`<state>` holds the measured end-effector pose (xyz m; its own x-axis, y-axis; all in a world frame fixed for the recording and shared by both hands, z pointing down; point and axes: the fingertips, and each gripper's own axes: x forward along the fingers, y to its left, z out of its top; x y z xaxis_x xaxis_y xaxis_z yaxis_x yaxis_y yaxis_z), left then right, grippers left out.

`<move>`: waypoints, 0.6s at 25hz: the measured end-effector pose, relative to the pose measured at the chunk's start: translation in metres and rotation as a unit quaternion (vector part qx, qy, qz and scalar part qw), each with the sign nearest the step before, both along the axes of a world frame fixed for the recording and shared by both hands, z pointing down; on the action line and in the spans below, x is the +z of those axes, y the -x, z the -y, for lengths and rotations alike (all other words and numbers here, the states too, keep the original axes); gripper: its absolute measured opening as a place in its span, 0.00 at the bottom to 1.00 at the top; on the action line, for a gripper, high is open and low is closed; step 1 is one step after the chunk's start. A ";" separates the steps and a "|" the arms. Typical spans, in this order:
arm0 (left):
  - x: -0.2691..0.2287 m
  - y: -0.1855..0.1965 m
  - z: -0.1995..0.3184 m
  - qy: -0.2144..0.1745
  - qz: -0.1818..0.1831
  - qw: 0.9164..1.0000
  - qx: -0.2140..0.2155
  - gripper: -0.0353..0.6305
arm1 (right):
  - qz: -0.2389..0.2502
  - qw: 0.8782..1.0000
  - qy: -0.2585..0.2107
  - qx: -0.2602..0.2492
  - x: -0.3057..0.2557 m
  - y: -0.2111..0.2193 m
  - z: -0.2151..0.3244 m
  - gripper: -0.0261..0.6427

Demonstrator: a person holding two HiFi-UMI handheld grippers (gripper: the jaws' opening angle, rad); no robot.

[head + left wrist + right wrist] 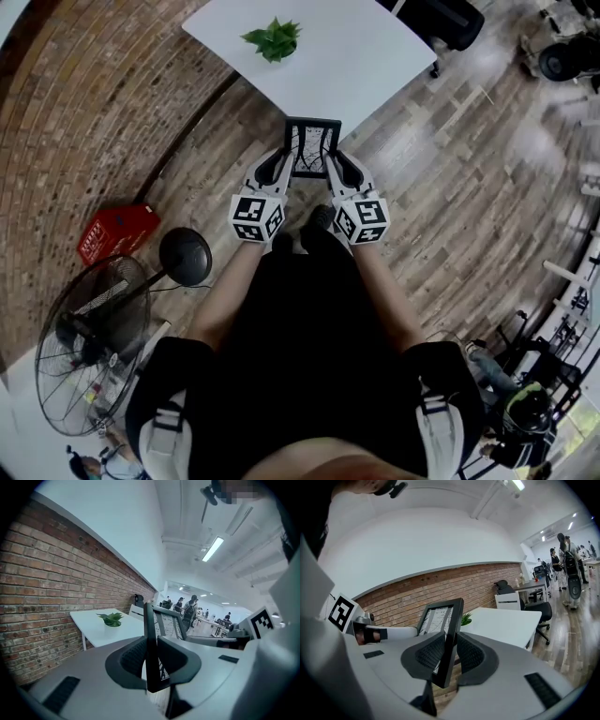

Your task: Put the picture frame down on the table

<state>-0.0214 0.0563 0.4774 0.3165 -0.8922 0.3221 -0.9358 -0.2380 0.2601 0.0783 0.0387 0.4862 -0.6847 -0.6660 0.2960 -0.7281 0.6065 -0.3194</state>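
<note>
Picture frame (312,148): upright, carried in air over wood floor (469,178), not yet set down. Brick wall (84,112) runs along left. White worktop (366,66) just ahead of frame, mostly bare, so landing room looks ample. Left gripper (151,654) clamps frame's left edge, right gripper (446,649) clamps right edge. Fingers (425,654) of both are closed on thin rim, likely to keep it level and stop it swinging. Small potted plant (274,39) sits at worktop's far end, well apart.
</note>
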 end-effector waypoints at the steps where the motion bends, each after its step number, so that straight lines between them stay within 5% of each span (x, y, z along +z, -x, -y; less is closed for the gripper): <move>1: 0.001 -0.001 0.003 0.001 0.001 1.000 -0.003 0.18 | 0.000 1.000 0.001 -0.004 0.001 -0.001 0.004 0.15; 15: 0.010 -0.020 0.038 0.008 -0.013 0.999 -0.035 0.18 | -0.001 0.999 0.010 -0.038 0.010 -0.020 0.044 0.15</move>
